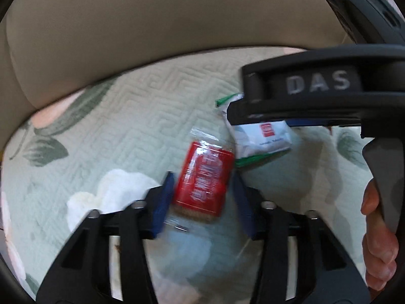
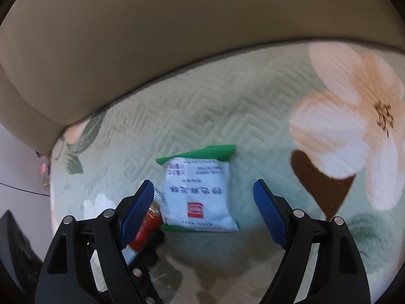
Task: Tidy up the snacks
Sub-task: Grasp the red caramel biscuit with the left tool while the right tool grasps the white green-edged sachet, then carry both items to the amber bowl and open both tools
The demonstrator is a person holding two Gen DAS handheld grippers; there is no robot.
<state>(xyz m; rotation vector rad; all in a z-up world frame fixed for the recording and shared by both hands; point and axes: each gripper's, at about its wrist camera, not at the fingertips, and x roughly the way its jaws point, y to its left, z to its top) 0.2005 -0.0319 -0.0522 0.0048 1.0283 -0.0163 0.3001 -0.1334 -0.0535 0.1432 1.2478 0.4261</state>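
A red snack packet [image 1: 202, 185] with clear wrapper ends sits between the blue pads [image 1: 164, 202] of my left gripper [image 1: 203, 200], which is shut on its sides just above a quilted cover. In the right wrist view this packet [image 2: 149, 225] peeks out behind my right gripper's left finger. A white packet with green edges [image 2: 197, 195] lies flat on the cover. My right gripper [image 2: 202, 185] stands open, one pad on each side of it, touching neither edge. From the left wrist view the right gripper's black body [image 1: 316, 88] covers the top of the white packet [image 1: 263, 136].
The pale green quilted cover [image 1: 126, 116] with flower print lies on a sofa seat, and a beige backrest [image 1: 152, 25] rises behind it. A person's hand [image 1: 377, 228] holds the right gripper's handle. Floor [image 2: 20, 164] shows past the seat's left edge.
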